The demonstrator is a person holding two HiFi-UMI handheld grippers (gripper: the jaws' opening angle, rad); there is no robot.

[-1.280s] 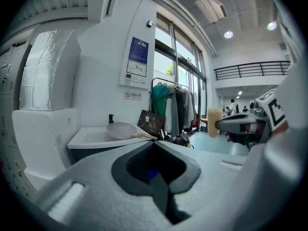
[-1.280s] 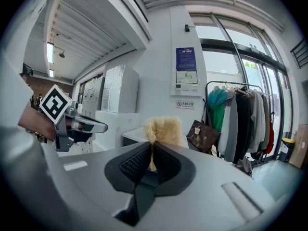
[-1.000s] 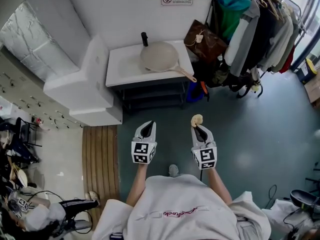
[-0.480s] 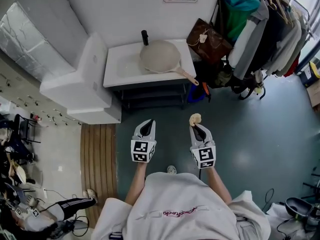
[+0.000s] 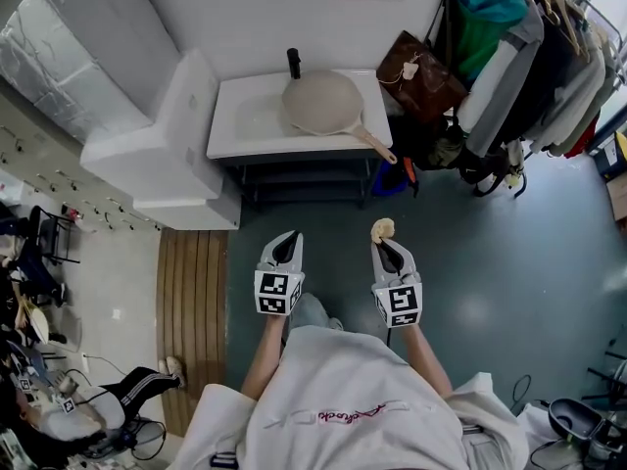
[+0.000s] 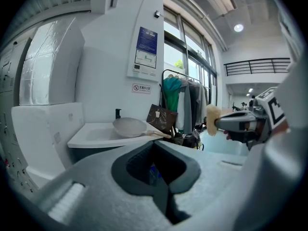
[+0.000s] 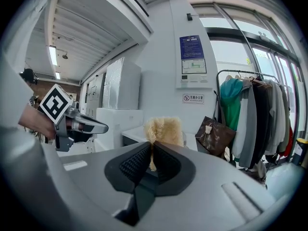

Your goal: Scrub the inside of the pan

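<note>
A beige pan (image 5: 321,103) with a wooden handle lies across the white sink counter (image 5: 235,130) at the far wall; it also shows small in the left gripper view, pan (image 6: 131,127). My left gripper (image 5: 287,250) is shut with nothing in it, held in mid-air well short of the counter. My right gripper (image 5: 384,240) is shut on a tan fluffy scrubber (image 5: 383,229), which fills the jaws in the right gripper view, scrubber (image 7: 163,131). Both grippers hang side by side over the floor.
A black tap (image 5: 293,62) stands behind the pan. A brown bag (image 5: 421,76) and a rack of hanging clothes (image 5: 529,57) crowd the right. White cabinets (image 5: 147,164) step down on the left. Wooden decking (image 5: 196,311) runs beside the grey-green floor.
The counter and pan have shifted slightly in the head view as the person steps toward them. Both grippers keep their pose, the right still holding the scrubber.
</note>
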